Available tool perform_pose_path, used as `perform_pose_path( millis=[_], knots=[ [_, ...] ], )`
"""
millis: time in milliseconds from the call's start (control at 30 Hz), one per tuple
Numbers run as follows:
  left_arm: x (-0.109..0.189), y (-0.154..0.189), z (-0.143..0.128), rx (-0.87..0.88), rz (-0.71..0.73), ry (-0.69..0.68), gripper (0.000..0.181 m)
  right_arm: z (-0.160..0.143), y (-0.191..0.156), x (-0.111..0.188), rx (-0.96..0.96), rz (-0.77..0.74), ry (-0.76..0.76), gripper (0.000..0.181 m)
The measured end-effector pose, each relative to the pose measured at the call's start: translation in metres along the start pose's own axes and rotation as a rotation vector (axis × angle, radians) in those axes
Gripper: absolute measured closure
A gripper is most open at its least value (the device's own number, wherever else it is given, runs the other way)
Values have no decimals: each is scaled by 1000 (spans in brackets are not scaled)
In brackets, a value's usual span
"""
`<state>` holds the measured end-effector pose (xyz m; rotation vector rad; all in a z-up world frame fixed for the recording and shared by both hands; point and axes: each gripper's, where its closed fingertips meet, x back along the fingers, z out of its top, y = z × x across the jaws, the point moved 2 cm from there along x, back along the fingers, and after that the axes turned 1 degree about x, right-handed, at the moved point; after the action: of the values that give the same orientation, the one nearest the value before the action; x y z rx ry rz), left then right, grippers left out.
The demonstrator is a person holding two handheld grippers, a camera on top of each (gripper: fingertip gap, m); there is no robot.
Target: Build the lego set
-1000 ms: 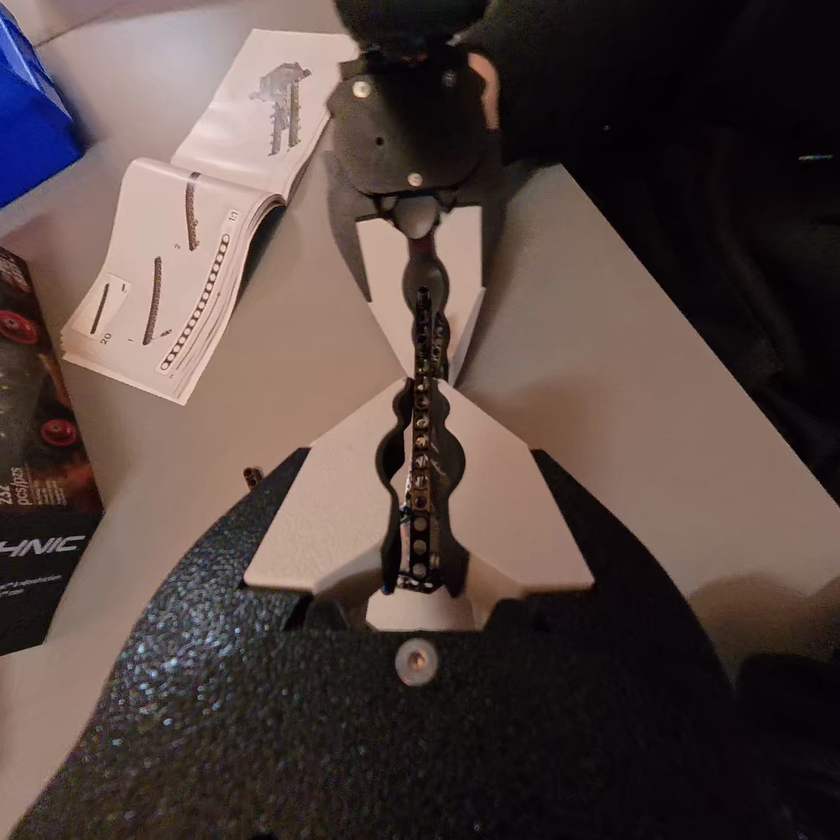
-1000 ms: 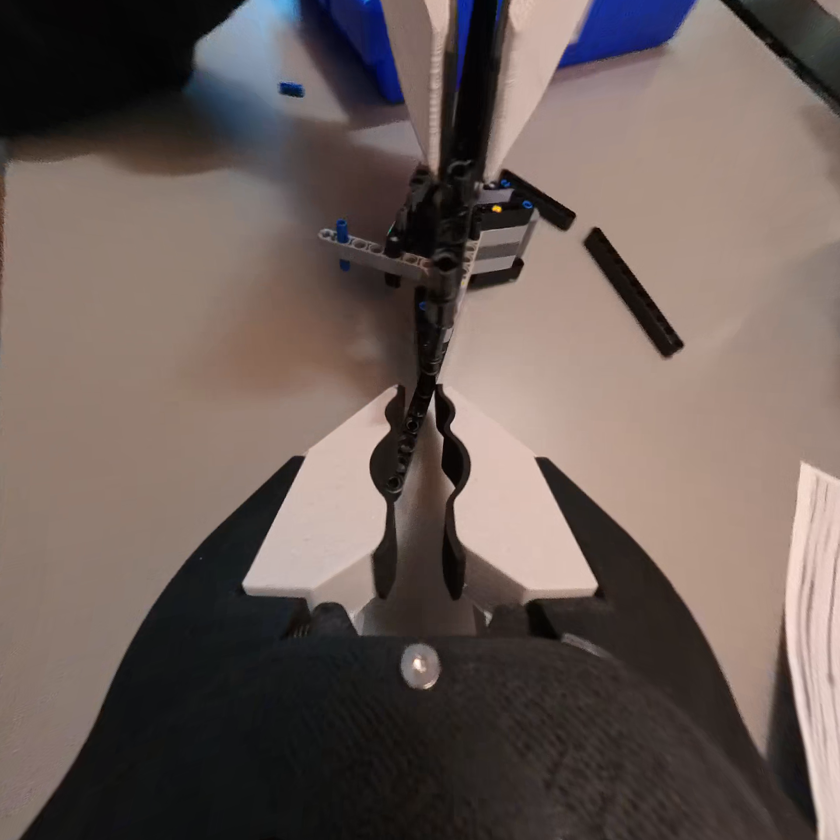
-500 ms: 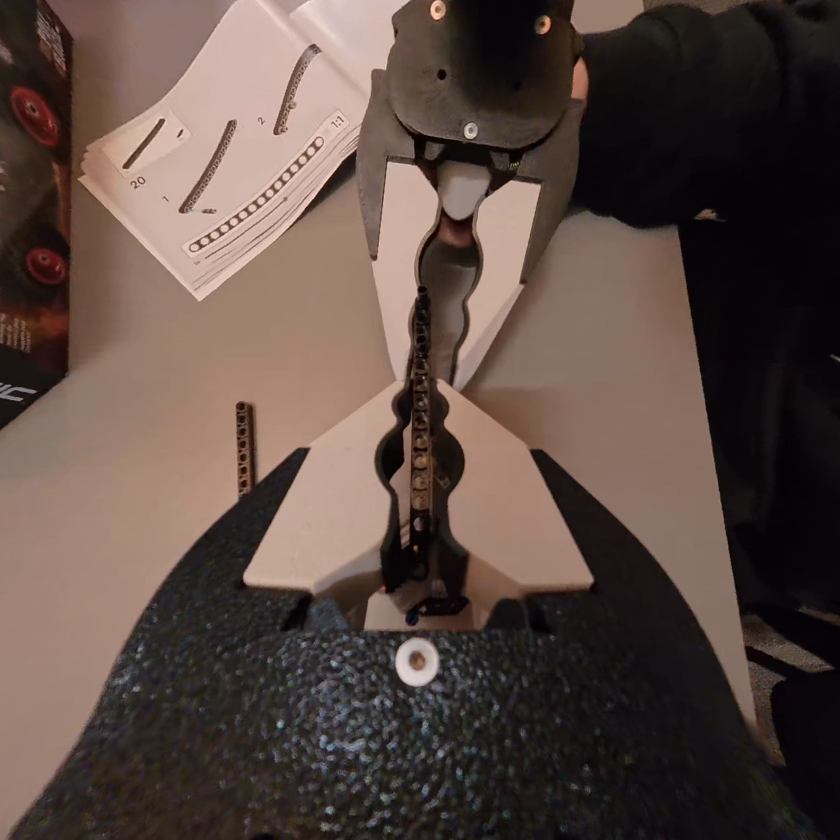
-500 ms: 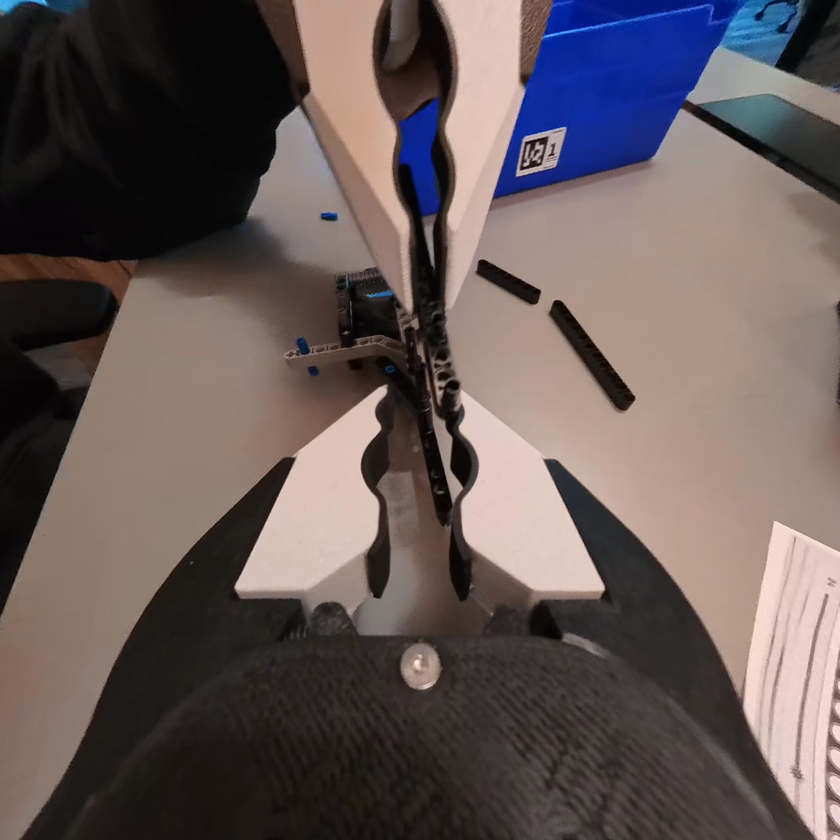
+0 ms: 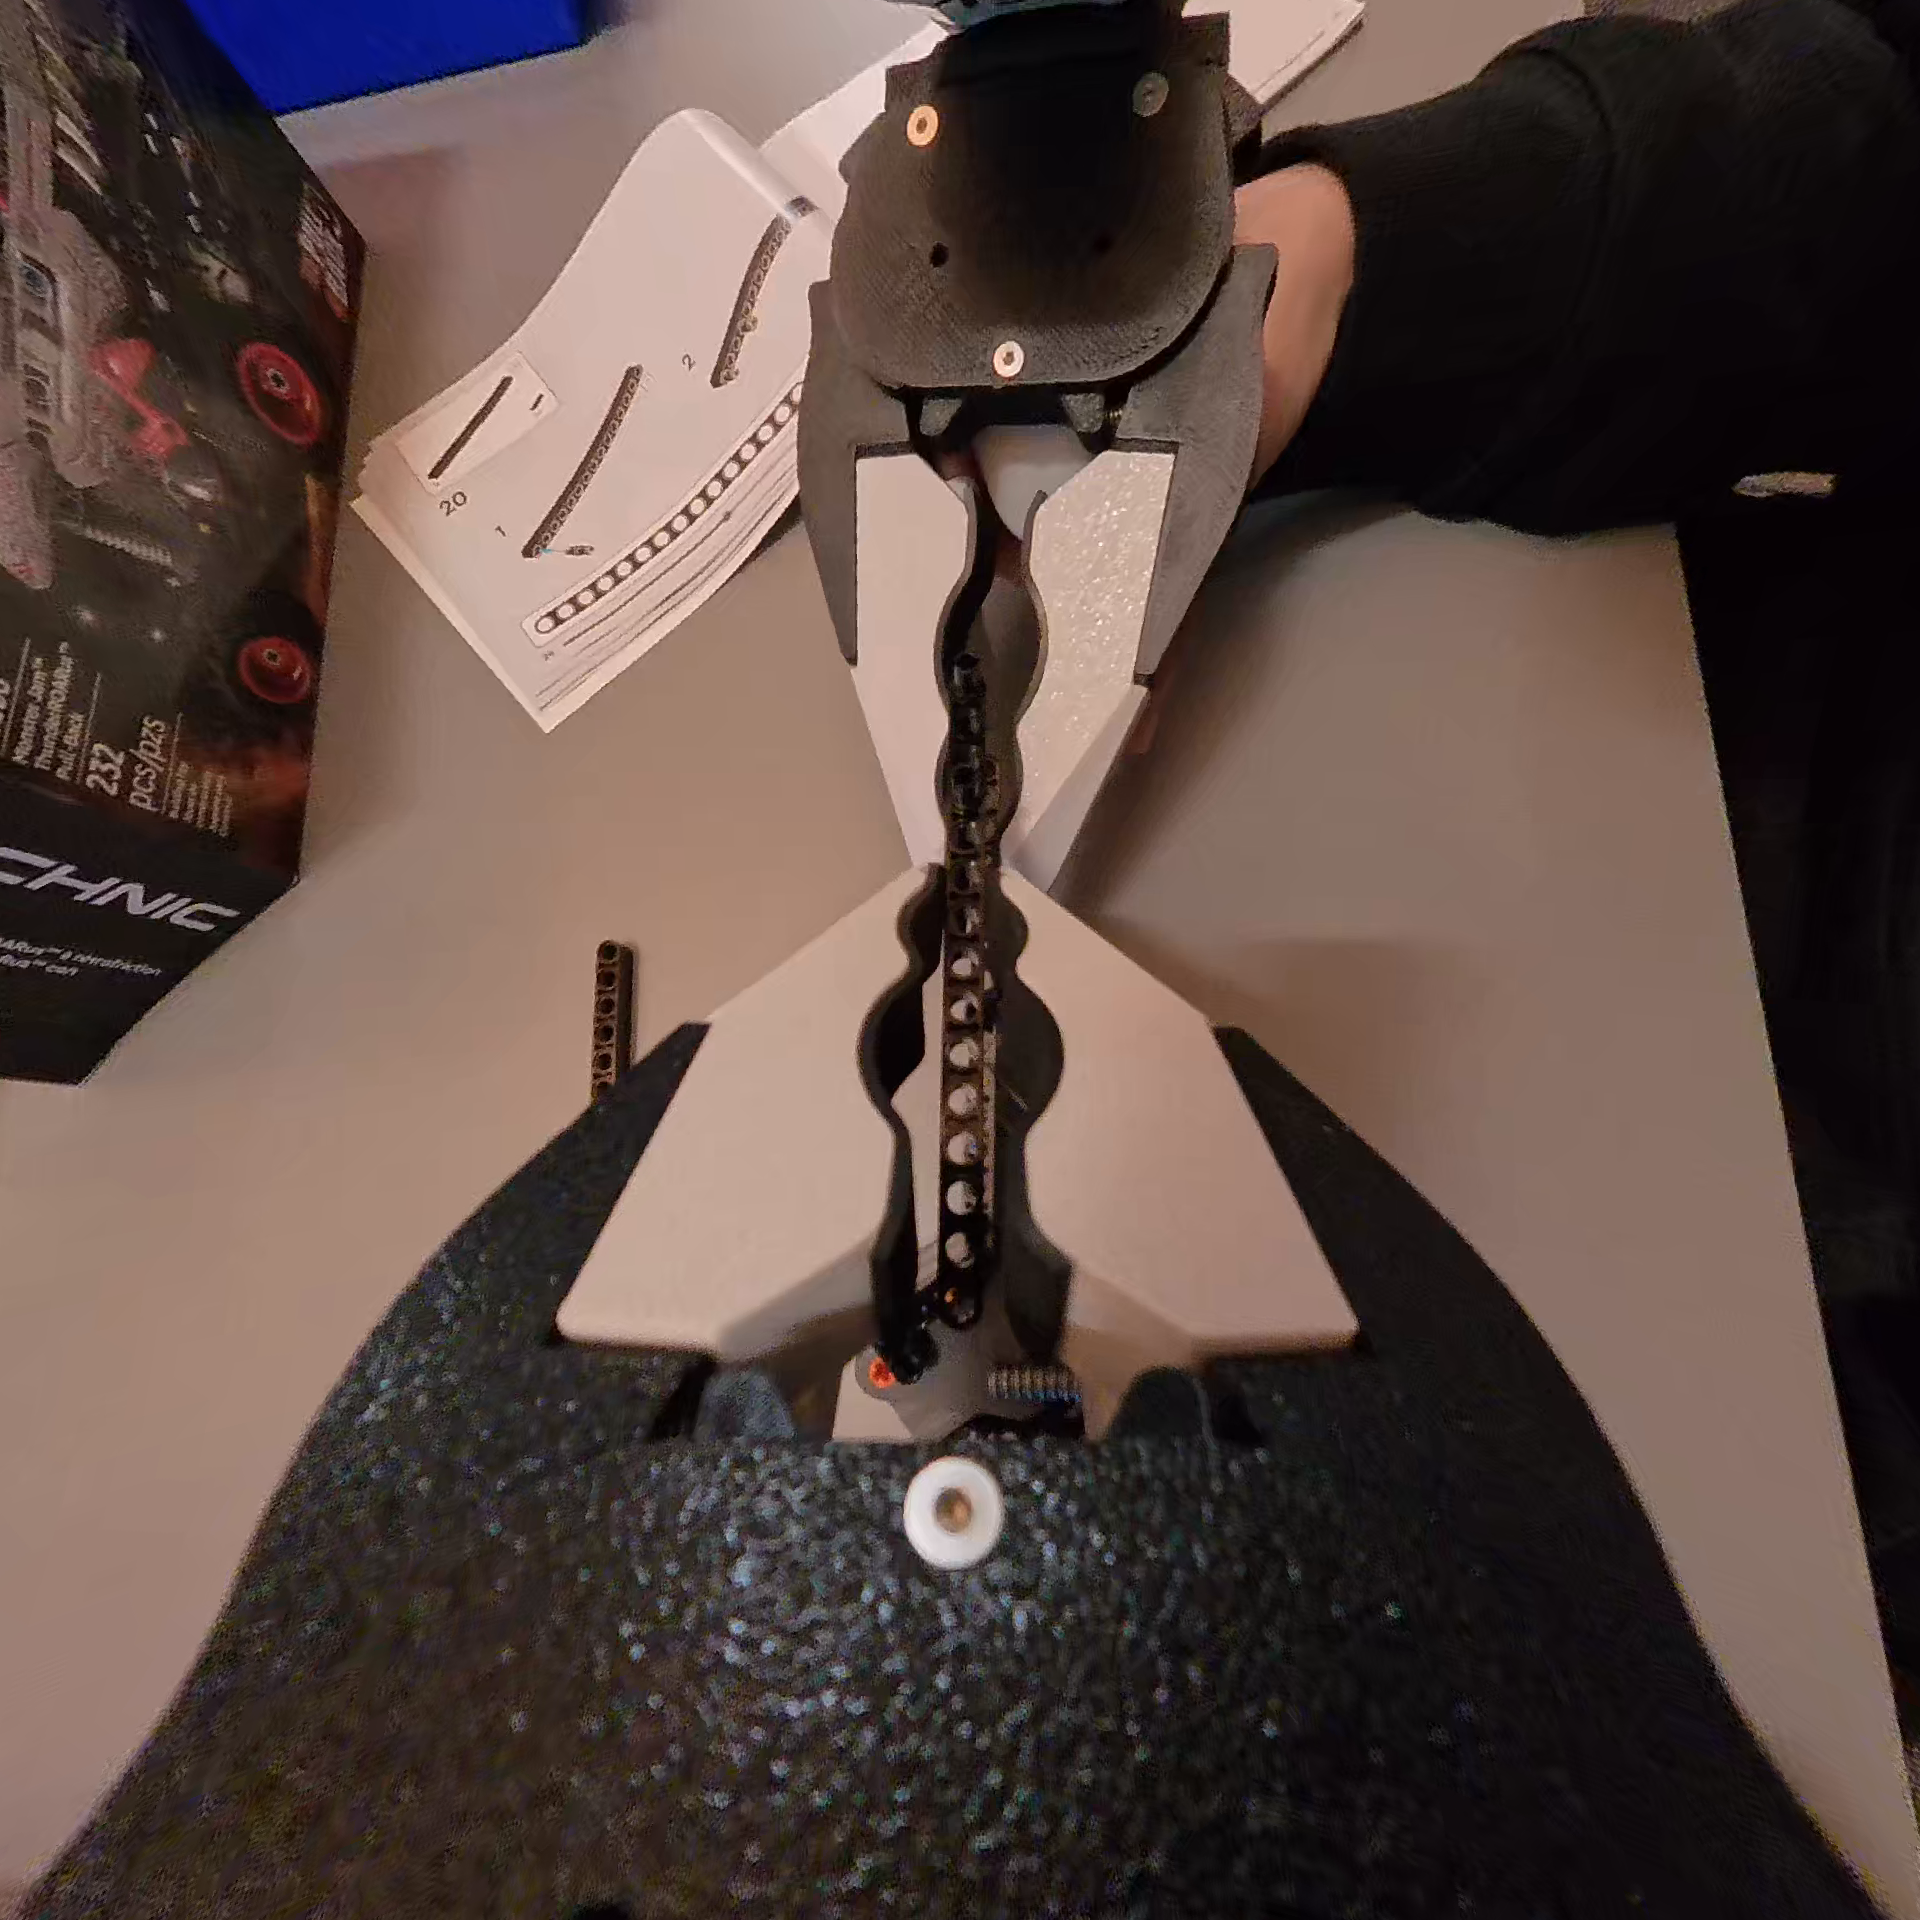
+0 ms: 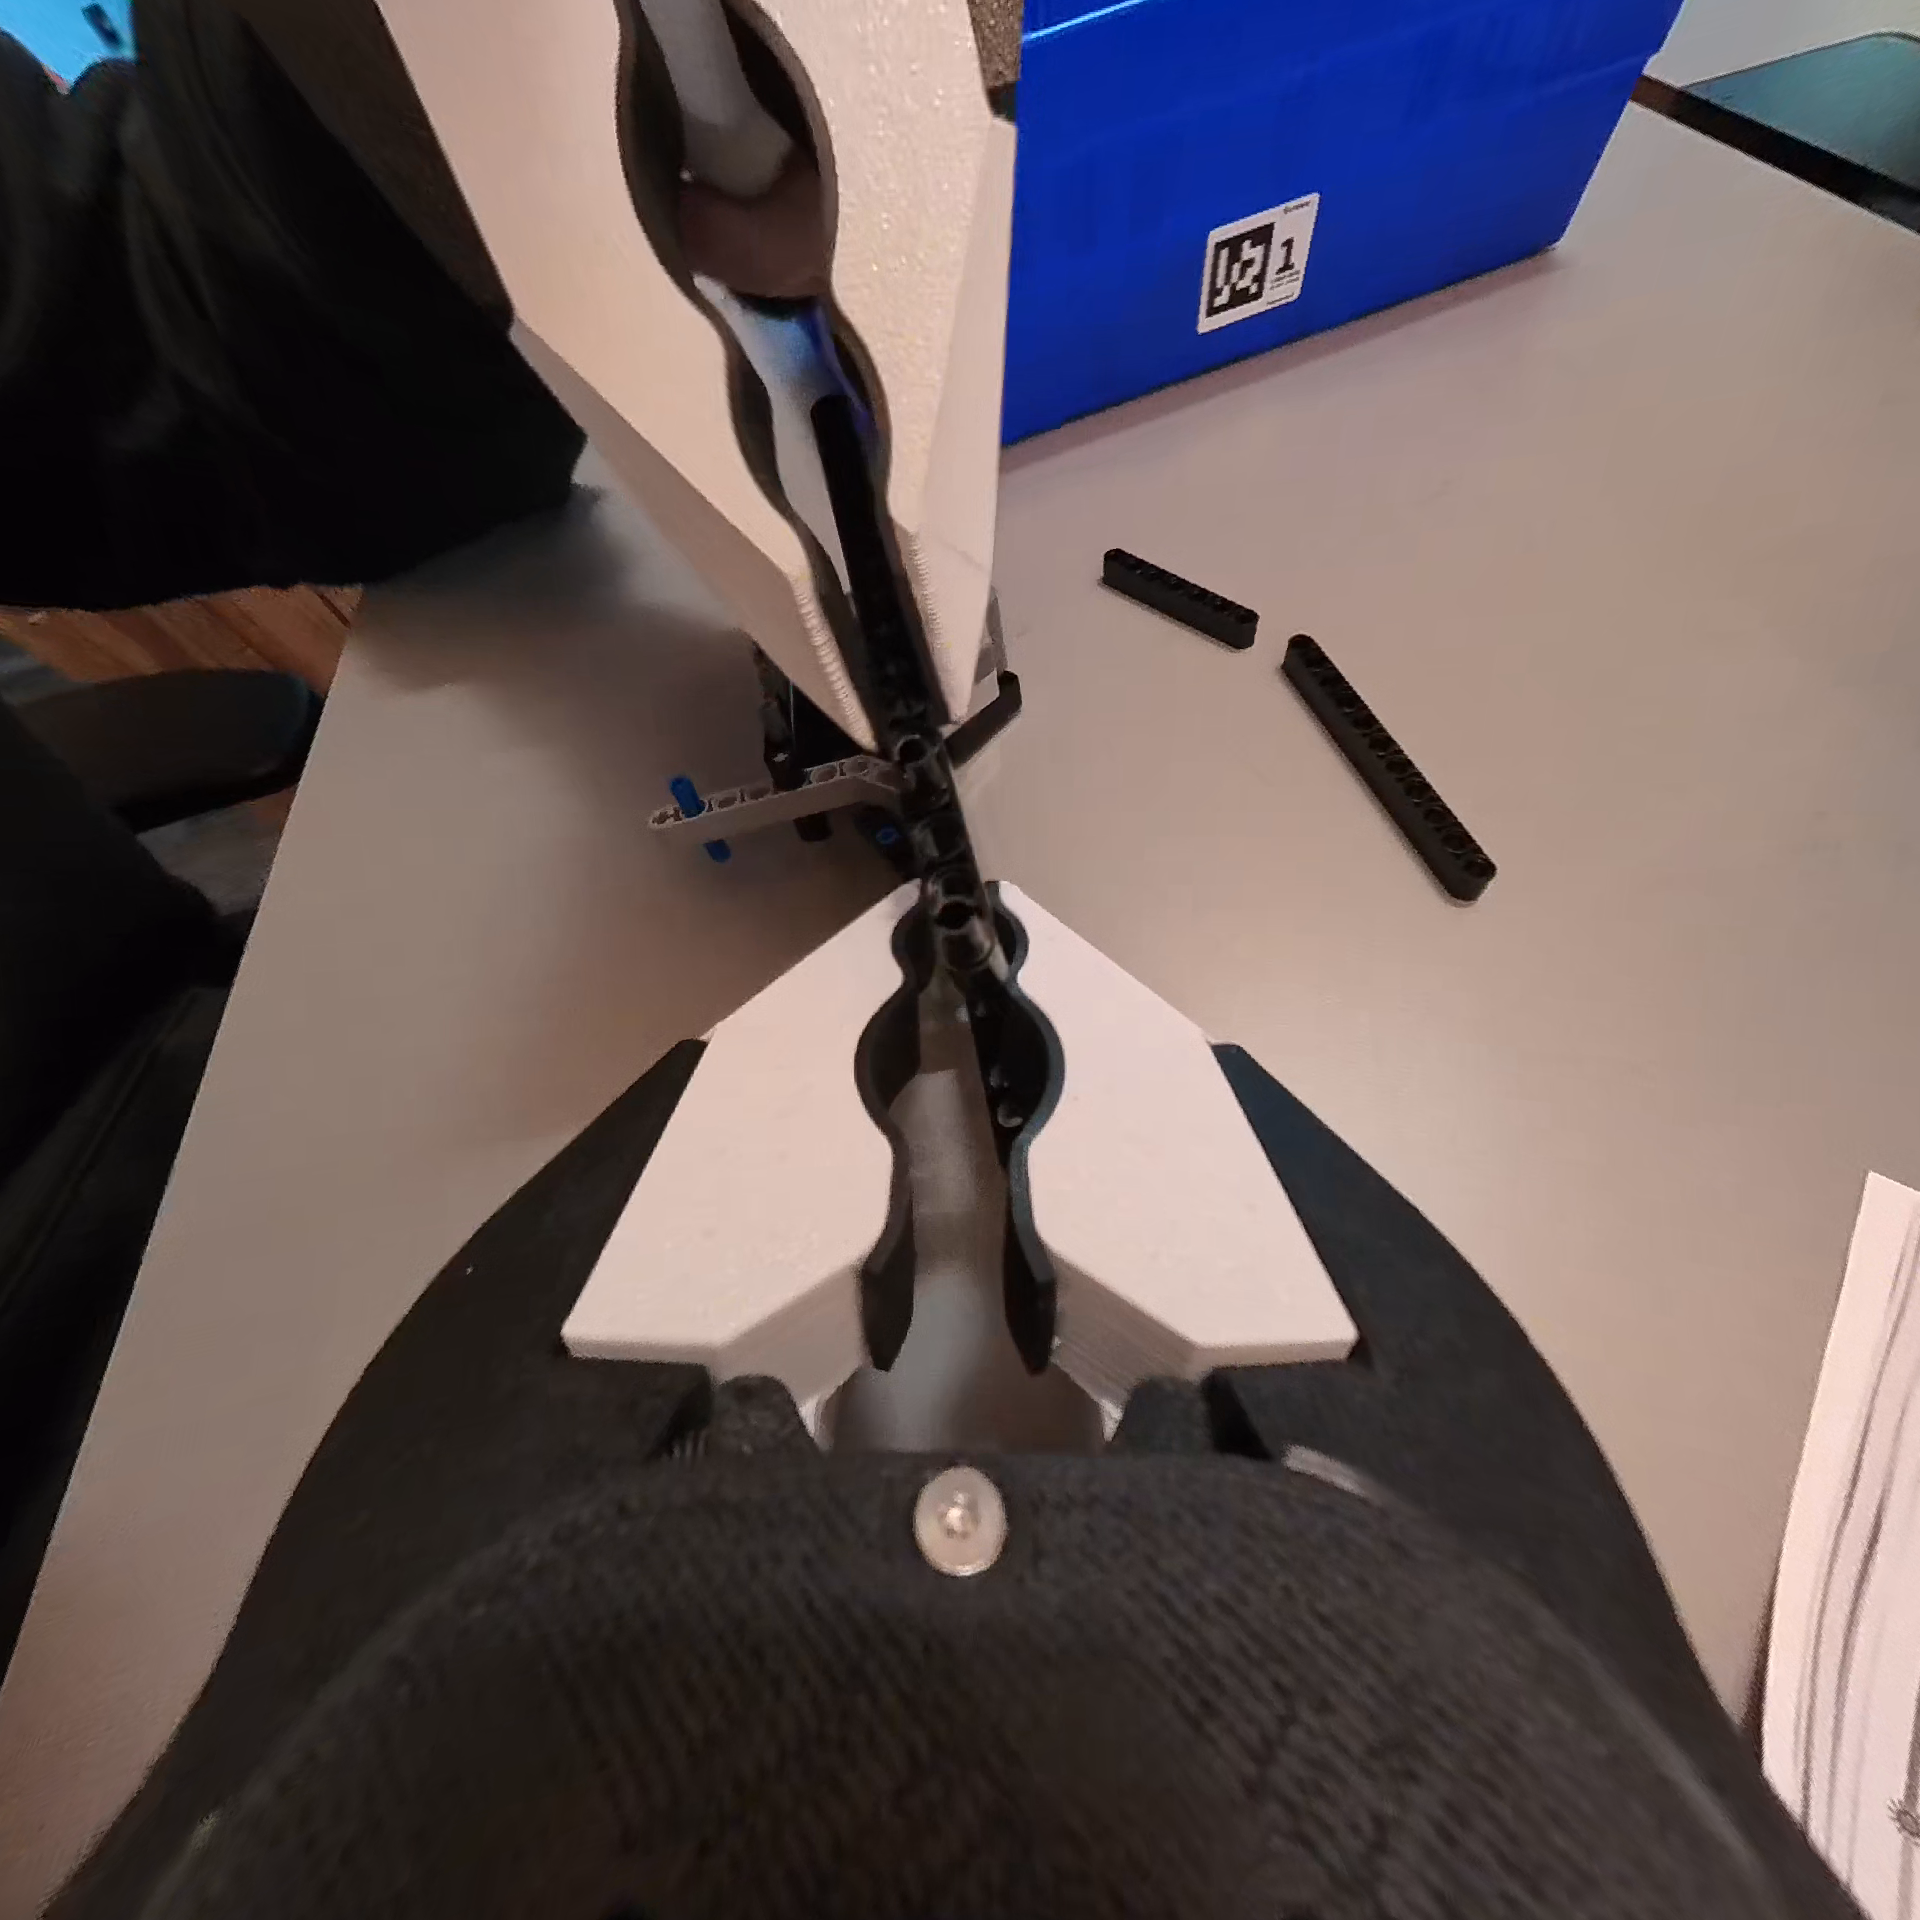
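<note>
Beside the blue bin (image 6: 1351,156), contents hidden, both hand-held grippers (image 5: 961,904) (image 6: 961,904) clamped on one black beam (image 5: 971,1039).

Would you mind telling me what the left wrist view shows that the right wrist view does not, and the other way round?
Only the left wrist view shows the set's box, the open booklet pages and one short beam on the table. Only the right wrist view shows the blue bin, two loose black beams and the partial build. Both show the long black beam gripped by the left gripper and the right gripper.
</note>
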<state>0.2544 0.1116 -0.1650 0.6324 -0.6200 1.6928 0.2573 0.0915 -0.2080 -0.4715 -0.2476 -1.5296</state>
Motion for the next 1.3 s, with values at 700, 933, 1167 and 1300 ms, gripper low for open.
perform_pose_path(
  millis=[700, 933, 1167, 1300],
  knots=[
    [-19, 3, -10, 3, 53, 62, 177, -4, 2, -4, 1, -15, -34, 176],
    [-20, 5, -13, -33, 71, 10, 177, -6, 0, -6, 11, -8, -54, 176],
    [-20, 4, -14, 8, 86, -20, 177, -6, 1, -6, -14, 4, -53, 175],
    [-20, 4, -14, 40, 80, -34, 177, -6, 2, -6, -45, 27, -53, 176]
  ],
)
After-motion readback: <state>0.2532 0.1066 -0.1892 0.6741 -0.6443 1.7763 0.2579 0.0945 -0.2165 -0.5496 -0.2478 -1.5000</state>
